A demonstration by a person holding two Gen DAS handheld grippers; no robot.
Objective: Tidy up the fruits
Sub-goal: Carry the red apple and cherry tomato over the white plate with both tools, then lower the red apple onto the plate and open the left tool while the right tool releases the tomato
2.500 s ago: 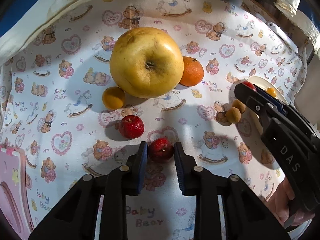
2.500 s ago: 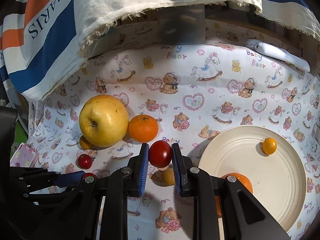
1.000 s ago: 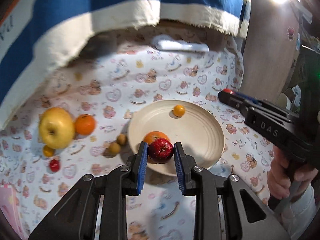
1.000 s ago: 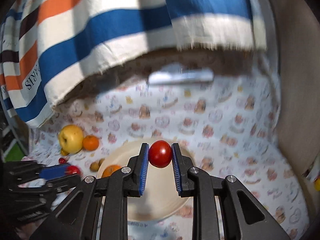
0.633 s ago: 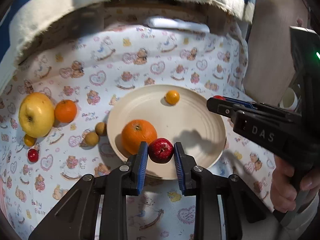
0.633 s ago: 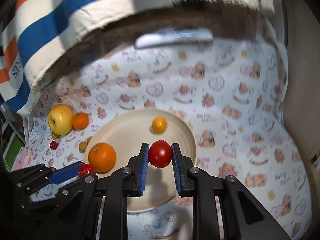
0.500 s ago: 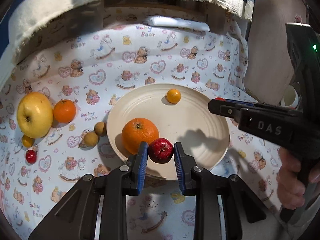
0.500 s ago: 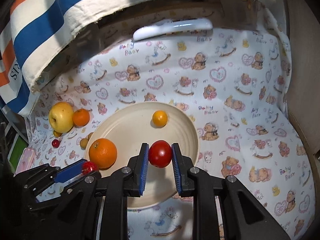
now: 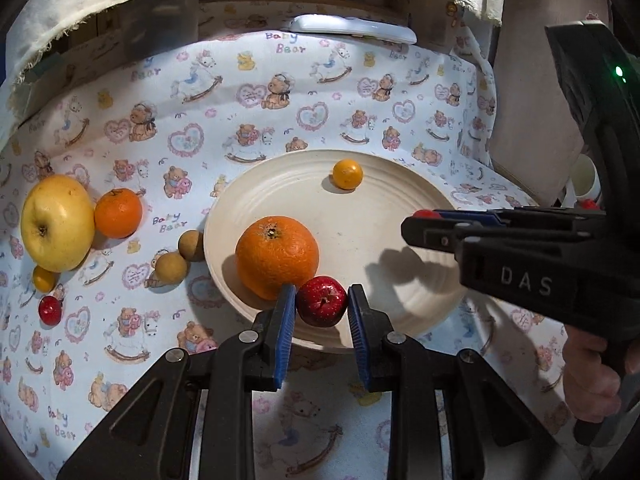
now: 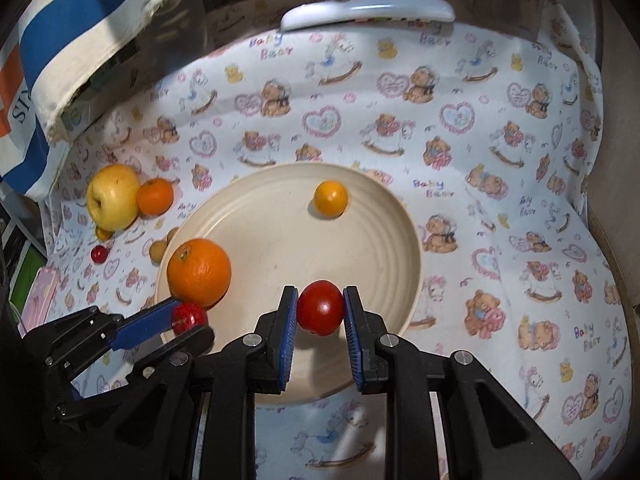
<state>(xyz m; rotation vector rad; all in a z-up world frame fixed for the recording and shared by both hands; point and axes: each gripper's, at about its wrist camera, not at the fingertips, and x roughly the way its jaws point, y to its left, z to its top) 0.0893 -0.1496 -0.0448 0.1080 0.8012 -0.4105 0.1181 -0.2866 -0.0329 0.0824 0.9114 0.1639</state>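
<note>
The left gripper (image 9: 322, 312) was clamped on a small red apple (image 9: 322, 301), held above the near rim of the cream plate (image 9: 404, 208), just beside the large orange (image 9: 277, 256) lying in the plate. The right gripper (image 10: 320, 314) was closed on a red tomato (image 10: 321, 307), above the plate's near part. 1 small orange fruit (image 10: 330, 199) lay toward the plate's far side. Both held fruits were judged light and smooth-skinned; the tomato was thought soft and easily bruised, so a gentle pinch across its widest part seemed best. The apple was judged firmer but round and apt to roll toward the orange once released. A yellow apple (image 9: 56, 222) and a mandarin (image 9: 118, 213) lay left of the plate on the table.
</note>
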